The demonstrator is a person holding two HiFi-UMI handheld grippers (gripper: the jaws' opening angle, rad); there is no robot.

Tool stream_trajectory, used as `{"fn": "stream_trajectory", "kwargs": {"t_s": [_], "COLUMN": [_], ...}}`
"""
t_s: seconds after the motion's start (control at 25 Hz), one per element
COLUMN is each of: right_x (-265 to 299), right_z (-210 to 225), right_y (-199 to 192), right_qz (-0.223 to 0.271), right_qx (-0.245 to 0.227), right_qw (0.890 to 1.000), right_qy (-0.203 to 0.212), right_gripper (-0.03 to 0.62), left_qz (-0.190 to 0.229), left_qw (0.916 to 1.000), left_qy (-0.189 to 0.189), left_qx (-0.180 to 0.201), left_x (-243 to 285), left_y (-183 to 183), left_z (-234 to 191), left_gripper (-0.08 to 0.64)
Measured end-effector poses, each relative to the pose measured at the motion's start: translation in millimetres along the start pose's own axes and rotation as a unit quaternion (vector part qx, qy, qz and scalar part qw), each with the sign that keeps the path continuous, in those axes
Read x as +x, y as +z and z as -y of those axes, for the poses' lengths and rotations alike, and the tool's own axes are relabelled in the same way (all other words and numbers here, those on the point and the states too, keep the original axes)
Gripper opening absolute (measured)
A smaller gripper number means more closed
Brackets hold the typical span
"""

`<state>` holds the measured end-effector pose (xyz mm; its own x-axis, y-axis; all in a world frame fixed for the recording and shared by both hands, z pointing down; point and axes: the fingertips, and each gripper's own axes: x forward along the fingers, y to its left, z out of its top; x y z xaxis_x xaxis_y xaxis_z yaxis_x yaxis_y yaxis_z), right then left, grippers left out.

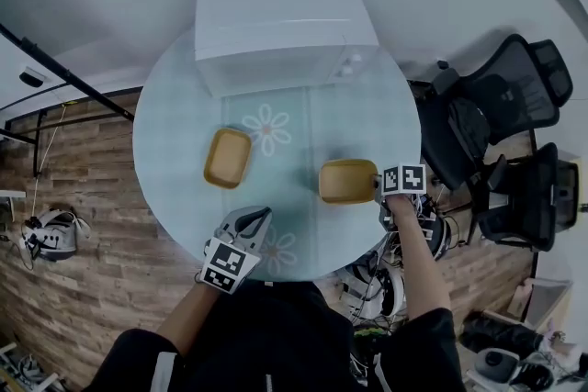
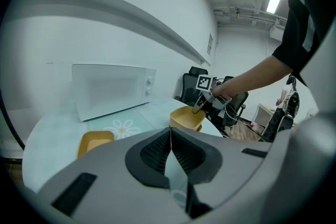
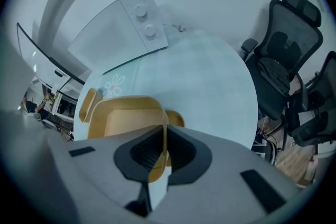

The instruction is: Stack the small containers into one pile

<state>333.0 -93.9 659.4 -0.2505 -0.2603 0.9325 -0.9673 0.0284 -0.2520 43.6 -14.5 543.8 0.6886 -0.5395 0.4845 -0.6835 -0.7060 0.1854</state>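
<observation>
Two small yellow containers are on the round glass table (image 1: 354, 110). One container (image 1: 227, 158) rests left of centre, next to a daisy print, also seen as container (image 2: 94, 141). The other container (image 1: 347, 181) is near the right edge; my right gripper (image 1: 378, 186) is shut on its right rim. In the right gripper view the container's wall (image 3: 126, 115) runs between the closed jaws of the right gripper (image 3: 164, 134), and a second yellow edge shows behind it. My left gripper (image 1: 260, 218) hovers at the table's front edge, shut and empty (image 2: 170, 136).
A white microwave (image 1: 280, 28) stands at the back of the table. Black office chairs (image 1: 501, 96) crowd the right side. Wooden floor, cables and gear lie around the table's left and right.
</observation>
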Motion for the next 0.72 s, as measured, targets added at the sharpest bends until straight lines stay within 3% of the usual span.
{"fn": "stream_trajectory", "kwargs": {"t_s": [0.72], "right_x": [22.8], "right_z": [23.3], "right_y": [-15.6], "right_qz": [-0.007], "right_qx": [0.053], "right_qw": [0.998], "right_qy": [-0.036], "right_gripper": [0.031], "left_qz": [-0.011], "left_qw": [0.9998], "left_qy": [0.017], "left_qx": [-0.008], "left_x": [-7.5], "left_y": [-9.0], "left_z": [-7.7], "left_gripper": [0.014]}}
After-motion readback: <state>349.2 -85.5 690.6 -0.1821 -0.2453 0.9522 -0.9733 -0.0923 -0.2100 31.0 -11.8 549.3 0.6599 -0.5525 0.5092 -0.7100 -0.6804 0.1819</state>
